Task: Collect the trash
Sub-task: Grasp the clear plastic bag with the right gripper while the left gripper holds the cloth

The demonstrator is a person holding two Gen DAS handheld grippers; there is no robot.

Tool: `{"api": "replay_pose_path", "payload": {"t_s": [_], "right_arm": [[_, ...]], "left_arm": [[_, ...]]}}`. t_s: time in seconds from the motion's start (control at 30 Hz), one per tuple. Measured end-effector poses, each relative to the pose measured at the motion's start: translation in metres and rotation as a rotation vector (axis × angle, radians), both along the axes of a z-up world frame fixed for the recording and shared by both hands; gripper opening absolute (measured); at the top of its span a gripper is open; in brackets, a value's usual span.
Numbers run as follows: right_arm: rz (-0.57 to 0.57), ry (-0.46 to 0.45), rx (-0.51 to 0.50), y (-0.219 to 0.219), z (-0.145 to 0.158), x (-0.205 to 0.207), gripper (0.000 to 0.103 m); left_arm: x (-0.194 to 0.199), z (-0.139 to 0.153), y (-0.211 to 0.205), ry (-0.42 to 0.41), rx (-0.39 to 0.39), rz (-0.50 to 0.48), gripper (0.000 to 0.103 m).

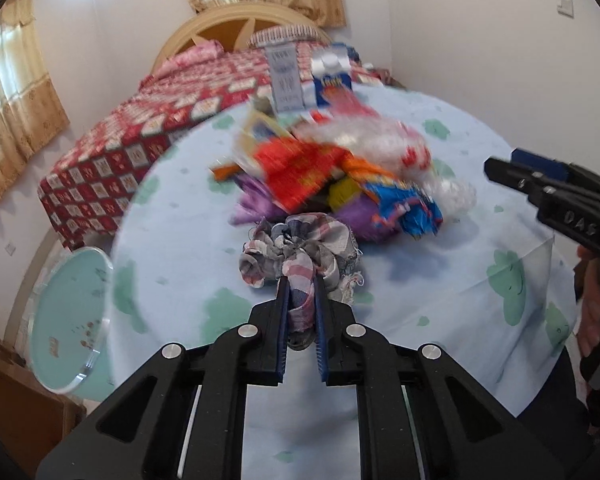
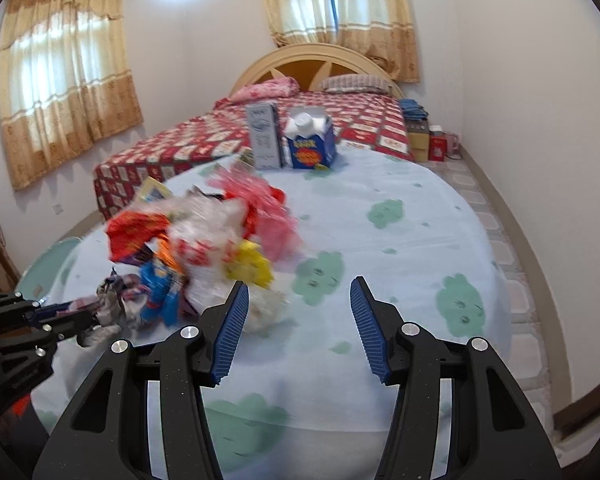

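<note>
Trash (image 1: 340,172) lies heaped near the middle of a round table (image 1: 460,280) covered in a pale blue cloth with green cloud shapes: bright wrappers in red, orange, blue, yellow and purple, mixed with clear and pink plastic (much of it blurred). At the near edge of the heap sits a crumpled checked rag (image 1: 300,252), and the left gripper (image 1: 302,286) has its blue pads pressed onto a fold of that rag, jaws narrow with the cloth pinched between them. The right gripper (image 2: 300,292) hangs just right of the heap, its jaws standing about half apart with nothing between them; its left pad is close beside a clump of clear plastic (image 2: 264,312), whether touching cannot be told. At the far side of the table stand two cartons, a grey one (image 2: 265,136) and a blue one (image 2: 312,144), side by side. Beyond the table is a bed (image 2: 300,128) with a red patterned cover. A pale green stool (image 1: 68,316) stands at the table's left
</note>
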State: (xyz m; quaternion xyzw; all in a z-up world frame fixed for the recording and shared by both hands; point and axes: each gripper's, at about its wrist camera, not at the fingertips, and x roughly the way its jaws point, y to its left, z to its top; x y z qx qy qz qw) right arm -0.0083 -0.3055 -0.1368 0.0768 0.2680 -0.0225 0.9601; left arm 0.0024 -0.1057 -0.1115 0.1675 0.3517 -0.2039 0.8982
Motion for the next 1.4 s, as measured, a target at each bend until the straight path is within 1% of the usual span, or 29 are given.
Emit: {"api": "replay_pose_path", "payload": {"t_s": [0.1, 0.23, 0.3, 0.37, 0.4, 0.43, 0.47, 0.57, 0.67, 0.9, 1.0, 1.03, 1.07, 1.13, 1.23, 1.27, 1.3, 1.4], "right_arm": [[0.031, -0.005, -0.001, 0.012, 0.002, 0.008, 0.053], [0.075, 0.03, 0.017, 0.027, -0.005, 0.021, 0.053], [0.088, 0.056, 0.026, 0.031, -0.01, 0.027, 0.05], [0.108, 0.085, 0.037, 0.034, -0.016, 0.031, 0.039], [0.116, 0.092, 0.039, 0.035, -0.017, 0.032, 0.036], [0.126, 0.099, 0.04, 0.036, -0.018, 0.032, 0.03], [0.135, 0.096, 0.038, 0.038, -0.017, 0.03, 0.02], [0.143, 0.084, 0.023, 0.041, -0.011, 0.027, 0.009], [0.139, 0.069, 0.012, 0.041, -0.006, 0.025, 0.006], [0.133, 0.026, -0.027, 0.046, 0.01, 0.019, 0.004], [0.145, 0.053, -0.048, 0.048, 0.008, 0.026, 0.004], [0.141, 0.051, -0.052, 0.047, 0.009, 0.027, 0.007], [0.134, 0.052, -0.057, 0.046, 0.007, 0.027, 0.018], [0.142, 0.064, -0.042, 0.046, 0.005, 0.029, 0.028], [0.143, 0.09, -0.066, 0.048, -0.001, 0.032, 0.029], [0.142, 0.097, -0.066, 0.048, -0.003, 0.034, 0.029], [0.142, 0.123, -0.066, 0.047, -0.008, 0.038, 0.029], [0.135, 0.138, -0.066, 0.045, -0.015, 0.041, 0.031]], "left_arm": [[0.0, 0.018, 0.019, -0.057, 0.008, 0.033, 0.011], [0.006, 0.031, 0.047, -0.103, 0.019, 0.102, 0.011], [0.011, 0.034, 0.063, -0.111, 0.024, 0.139, 0.011], [0.016, 0.034, 0.075, -0.108, 0.033, 0.167, 0.011], [0.018, 0.033, 0.08, -0.106, 0.037, 0.178, 0.011], [0.021, 0.033, 0.087, -0.104, 0.04, 0.191, 0.011], [0.022, 0.033, 0.09, -0.103, 0.042, 0.197, 0.011], [0.026, 0.033, 0.101, -0.104, 0.045, 0.216, 0.011], [0.028, 0.035, 0.111, -0.108, 0.041, 0.234, 0.011], [0.034, 0.043, 0.125, -0.126, 0.024, 0.271, 0.011], [0.035, 0.043, 0.13, -0.124, 0.023, 0.275, 0.011], [0.036, 0.042, 0.131, -0.12, 0.022, 0.277, 0.011], [0.036, 0.04, 0.131, -0.116, 0.022, 0.277, 0.011], [0.036, 0.038, 0.132, -0.113, 0.025, 0.278, 0.012], [0.038, 0.034, 0.132, -0.107, 0.026, 0.282, 0.012], [0.039, 0.033, 0.132, -0.105, 0.028, 0.284, 0.012], [0.039, 0.031, 0.132, -0.103, 0.03, 0.286, 0.012], [0.041, 0.025, 0.134, -0.093, 0.034, 0.298, 0.012]]}}
